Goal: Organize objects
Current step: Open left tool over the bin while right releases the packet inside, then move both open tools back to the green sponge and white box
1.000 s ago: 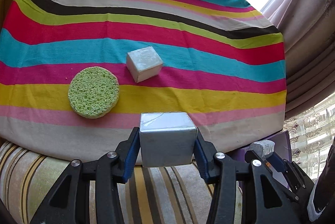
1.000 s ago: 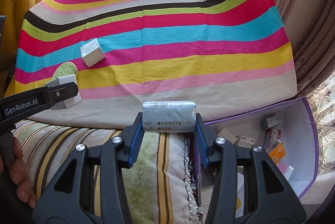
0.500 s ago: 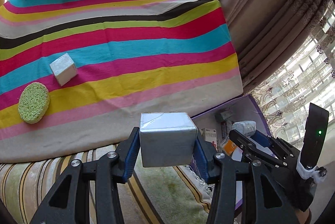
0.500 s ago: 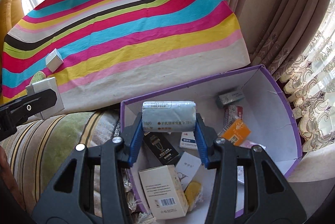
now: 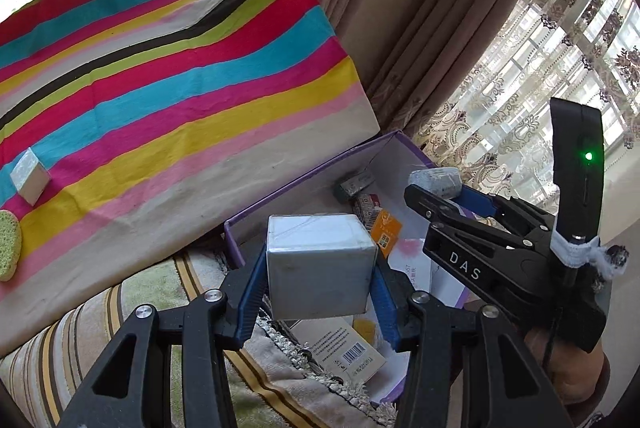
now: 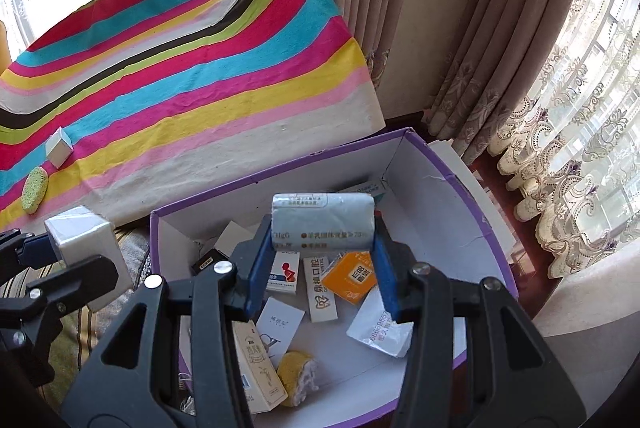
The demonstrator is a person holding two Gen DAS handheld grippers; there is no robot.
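1. Left gripper pinches a silver-wrapped cube between its blue pads; the cube hangs over the near-left edge of the purple box, partly above the striped cushion, not fully over the opening.
2. Right gripper is clamped on a grey-blue wrapped bar by its ends, well over the box interior.
3. Box already holds a clutter of small cartons and packets, incl. an orange packet and a white envelope.
4. Left on the striped cloth: a second small silver cube and a green round sponge, well apart from the box.
5. Risk: letting the cube go from here likely clips the box wall or lands on the cushion, because it sits over the rim.
6. Risk: the two grippers are close side by side; moving the left further in could knock the right one or its bar.
7. Risk: the bar is held only at its ends, so a tilt could slip it out early; it would still fall in the box.
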